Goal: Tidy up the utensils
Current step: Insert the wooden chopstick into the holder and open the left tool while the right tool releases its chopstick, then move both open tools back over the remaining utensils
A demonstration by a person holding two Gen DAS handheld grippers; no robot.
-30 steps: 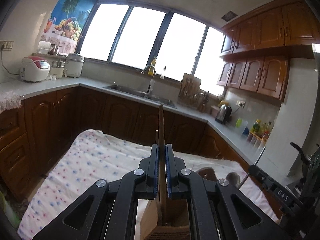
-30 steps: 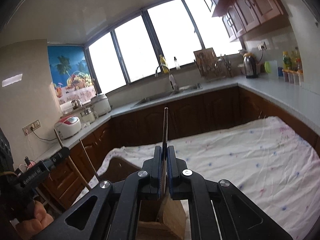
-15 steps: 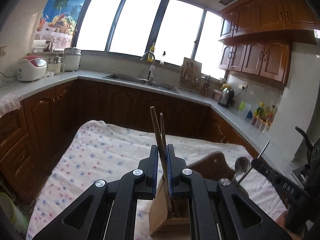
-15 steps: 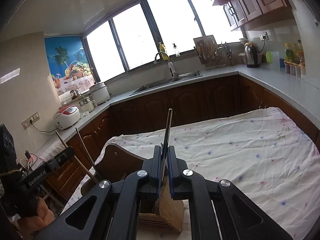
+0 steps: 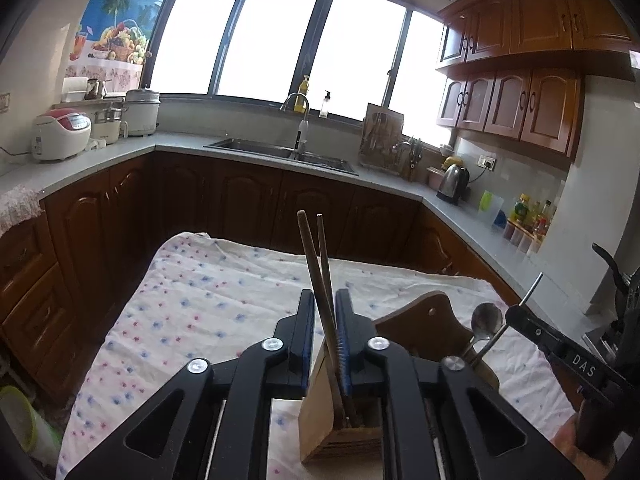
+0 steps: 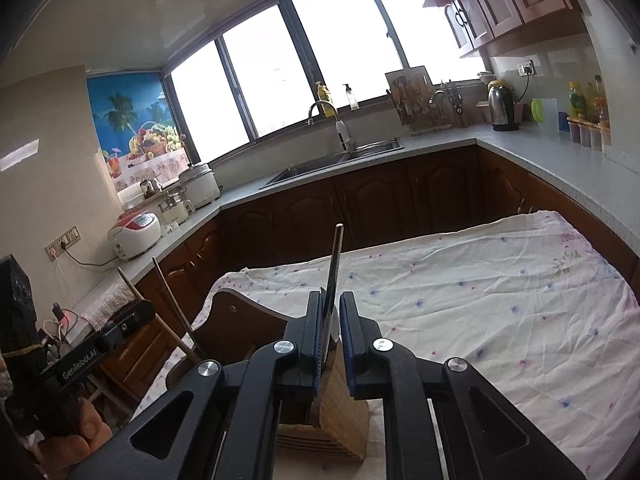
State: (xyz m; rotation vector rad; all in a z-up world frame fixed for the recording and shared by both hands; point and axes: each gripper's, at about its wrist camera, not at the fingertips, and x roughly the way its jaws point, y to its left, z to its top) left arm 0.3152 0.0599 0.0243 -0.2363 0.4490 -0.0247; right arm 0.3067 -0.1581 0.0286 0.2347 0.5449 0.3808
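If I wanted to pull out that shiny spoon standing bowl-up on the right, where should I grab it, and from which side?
Take the spoon by the thin neck just below its bowl, coming down from above and pinching across it. It stands bowl-up, handle running down towards the wooden holder with the lower end hidden, so the neck is the only narrow part exposed. A straight upward lift would probably free it.

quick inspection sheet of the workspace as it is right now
surface: table under a floral cloth, wrinkled
job's things: wooden utensil holder; two chopsticks stand in it; spoon in its far side; flat metal utensil upright
clutter: nothing seen on the cloth
grippers: left gripper and right gripper have just been opening, utensils between the jaws, loose
cables: rice cooker cord
surroundings: sink, kettle, cabinets
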